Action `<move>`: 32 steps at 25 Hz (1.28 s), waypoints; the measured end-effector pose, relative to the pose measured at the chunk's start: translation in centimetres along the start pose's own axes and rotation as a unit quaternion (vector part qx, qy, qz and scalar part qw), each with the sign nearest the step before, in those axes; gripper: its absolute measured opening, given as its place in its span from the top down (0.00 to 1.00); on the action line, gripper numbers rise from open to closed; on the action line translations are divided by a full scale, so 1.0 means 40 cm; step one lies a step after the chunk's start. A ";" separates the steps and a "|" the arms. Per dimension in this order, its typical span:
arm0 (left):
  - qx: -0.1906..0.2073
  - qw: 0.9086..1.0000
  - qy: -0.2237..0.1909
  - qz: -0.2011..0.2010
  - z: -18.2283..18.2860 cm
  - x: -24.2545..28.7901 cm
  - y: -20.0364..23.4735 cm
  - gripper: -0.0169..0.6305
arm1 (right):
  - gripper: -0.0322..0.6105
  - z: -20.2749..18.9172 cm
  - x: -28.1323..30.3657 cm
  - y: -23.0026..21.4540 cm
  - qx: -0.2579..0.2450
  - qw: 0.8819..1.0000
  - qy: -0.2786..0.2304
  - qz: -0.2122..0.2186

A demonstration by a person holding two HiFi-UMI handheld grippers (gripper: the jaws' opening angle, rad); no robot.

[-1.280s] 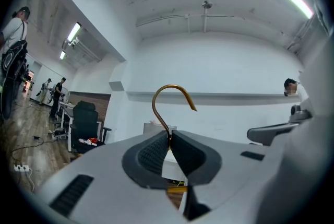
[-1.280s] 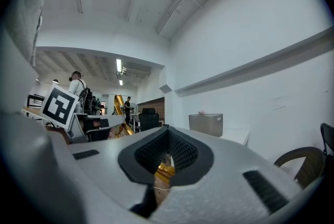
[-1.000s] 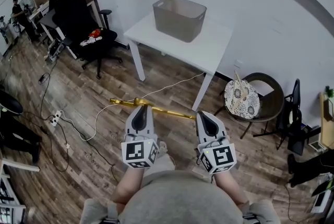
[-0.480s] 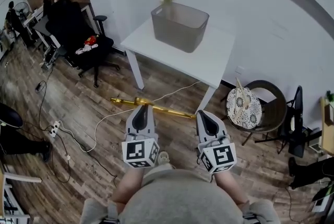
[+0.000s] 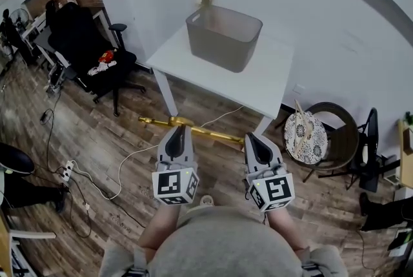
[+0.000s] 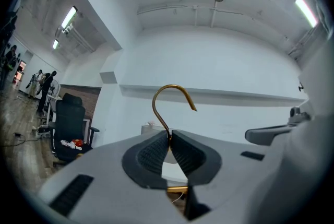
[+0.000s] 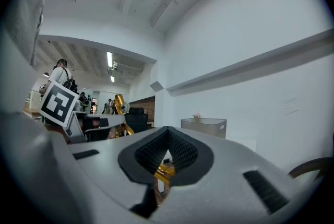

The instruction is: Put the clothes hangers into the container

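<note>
- Both tools are pressed tight on one gold clothes hanger (image 5: 216, 135). My left tool (image 5: 175, 130) pinches the stem of its hook (image 6: 169, 100), which curls up above the pads. My right tool (image 5: 253, 139) pinches one end of its bar.
- Between the two tools the hanger lies about level over the wooden floor (image 5: 97, 133). Its other end sticks out past my left tool, to the left.
- My forearms reach forward from my body side by side. The tools run nearly parallel with their tips towards the worktop (image 5: 271, 72), and the marker cubes (image 5: 174, 185) face up at me.
- Ahead, the white worktop's near edge and front legs stand just beyond the hanger.
- On that worktop the grey container (image 5: 224, 37) sits at the back left, close to the wall (image 5: 322, 11). Its mouth is open upward, and bare surface lies in front of it and to its right.
- On the floor, a white cable (image 5: 222, 116) runs out from under the worktop and passes below the hanger.
- To the left, a black office chair (image 5: 77, 27) stands well apart. To the right, a round chair (image 5: 339, 121) with a patterned cushion sits near the worktop's right front leg.
</note>
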State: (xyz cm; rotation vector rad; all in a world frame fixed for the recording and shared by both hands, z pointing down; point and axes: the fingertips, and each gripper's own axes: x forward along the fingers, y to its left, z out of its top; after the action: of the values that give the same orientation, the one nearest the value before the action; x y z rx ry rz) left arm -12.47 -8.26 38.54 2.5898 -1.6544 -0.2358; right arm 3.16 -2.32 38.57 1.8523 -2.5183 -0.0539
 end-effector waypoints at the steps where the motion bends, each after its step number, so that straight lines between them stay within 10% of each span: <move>1: -0.001 1.000 -0.001 -0.002 -0.001 0.014 0.010 0.93 | 0.95 -0.002 0.015 -0.002 0.000 1.000 0.000 -0.002; 32: -0.004 0.999 -0.010 -0.046 0.047 0.454 0.118 0.93 | 0.95 -0.048 0.309 -0.097 -0.008 0.999 0.028 -0.023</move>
State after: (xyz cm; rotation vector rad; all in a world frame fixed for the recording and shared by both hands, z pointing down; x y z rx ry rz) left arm -9.50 -26.65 35.57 2.6697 -1.5383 -0.2731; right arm 3.25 -15.32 40.26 1.8796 -2.4308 -0.0217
